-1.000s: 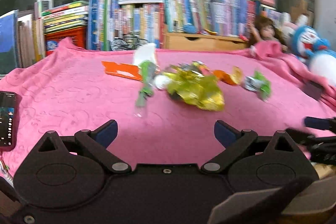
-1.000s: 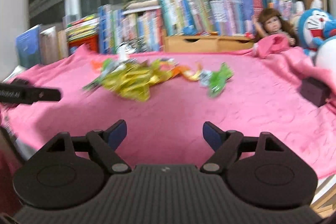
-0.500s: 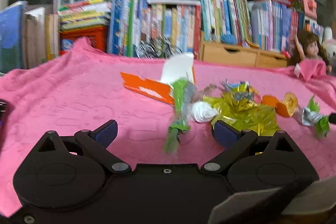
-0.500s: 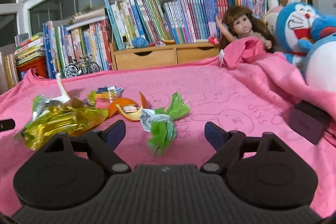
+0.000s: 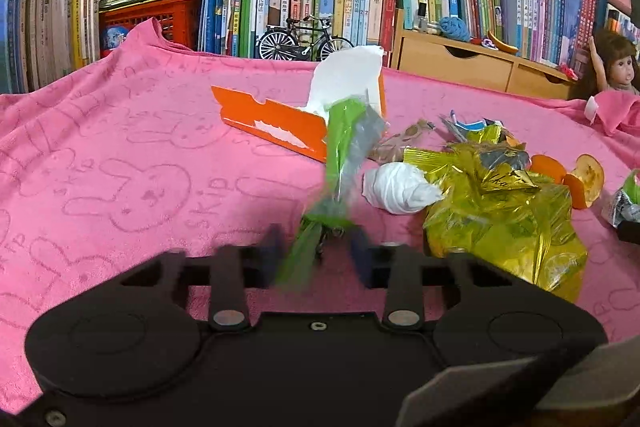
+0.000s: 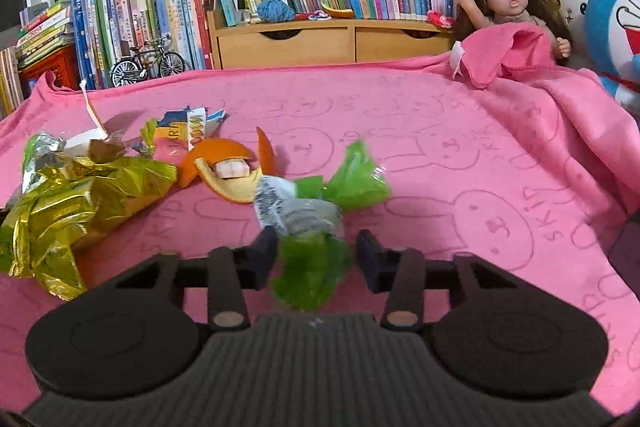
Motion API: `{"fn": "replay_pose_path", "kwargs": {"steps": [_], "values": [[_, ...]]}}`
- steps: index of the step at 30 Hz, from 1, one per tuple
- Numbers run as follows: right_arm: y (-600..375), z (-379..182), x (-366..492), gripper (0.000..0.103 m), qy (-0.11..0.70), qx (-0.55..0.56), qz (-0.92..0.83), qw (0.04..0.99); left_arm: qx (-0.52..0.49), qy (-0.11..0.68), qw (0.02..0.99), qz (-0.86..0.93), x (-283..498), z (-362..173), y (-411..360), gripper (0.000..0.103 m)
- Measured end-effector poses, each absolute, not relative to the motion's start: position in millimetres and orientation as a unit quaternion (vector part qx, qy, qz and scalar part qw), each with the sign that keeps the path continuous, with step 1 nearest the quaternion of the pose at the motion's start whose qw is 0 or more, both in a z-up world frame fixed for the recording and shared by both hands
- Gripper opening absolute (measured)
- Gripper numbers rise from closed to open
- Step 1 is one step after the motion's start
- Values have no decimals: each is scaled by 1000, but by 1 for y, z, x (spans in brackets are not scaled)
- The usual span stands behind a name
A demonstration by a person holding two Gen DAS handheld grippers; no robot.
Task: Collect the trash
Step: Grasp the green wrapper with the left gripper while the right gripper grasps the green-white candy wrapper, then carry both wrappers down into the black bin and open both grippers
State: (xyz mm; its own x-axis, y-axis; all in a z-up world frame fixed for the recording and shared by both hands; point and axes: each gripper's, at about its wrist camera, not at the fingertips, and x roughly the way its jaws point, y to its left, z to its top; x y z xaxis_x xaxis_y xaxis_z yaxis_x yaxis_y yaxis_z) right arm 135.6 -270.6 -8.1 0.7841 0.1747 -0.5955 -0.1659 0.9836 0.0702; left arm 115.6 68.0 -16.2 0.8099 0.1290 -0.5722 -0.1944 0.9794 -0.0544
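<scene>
We've got trash heaped mid pink bunny-print fleece blanket (image 6: 440,147). Left of the crumpled gold foil wrapper (image 5: 500,211), a long green-and-silver wrapper (image 5: 344,155) runs lengthwise into our left gripper (image 5: 316,255); right of it, a twisted green candy wrapper (image 6: 312,227) sits inside our right gripper (image 6: 316,255). Both half-closed, tips blurry, can't tell contact.

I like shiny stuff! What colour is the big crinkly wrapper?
The big crinkly wrapper is shiny gold-yellow foil; the left wrist view shows it best.

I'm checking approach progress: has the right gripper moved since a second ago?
Yes. The right gripper has moved forward toward the wooden drawer unit, and its fingers now flank the green wrapper.
</scene>
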Motion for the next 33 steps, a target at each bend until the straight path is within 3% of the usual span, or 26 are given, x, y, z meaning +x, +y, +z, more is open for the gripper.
{"fn": "replay_pose_path", "kwargs": {"steps": [4, 33], "values": [[-268, -4, 123, 37, 305, -3, 91, 948, -52, 291, 951, 91, 106, -14, 67, 14], [-227, 27, -19, 36, 209, 7, 195, 958, -54, 245, 967, 36, -40, 25, 36, 14]]}}
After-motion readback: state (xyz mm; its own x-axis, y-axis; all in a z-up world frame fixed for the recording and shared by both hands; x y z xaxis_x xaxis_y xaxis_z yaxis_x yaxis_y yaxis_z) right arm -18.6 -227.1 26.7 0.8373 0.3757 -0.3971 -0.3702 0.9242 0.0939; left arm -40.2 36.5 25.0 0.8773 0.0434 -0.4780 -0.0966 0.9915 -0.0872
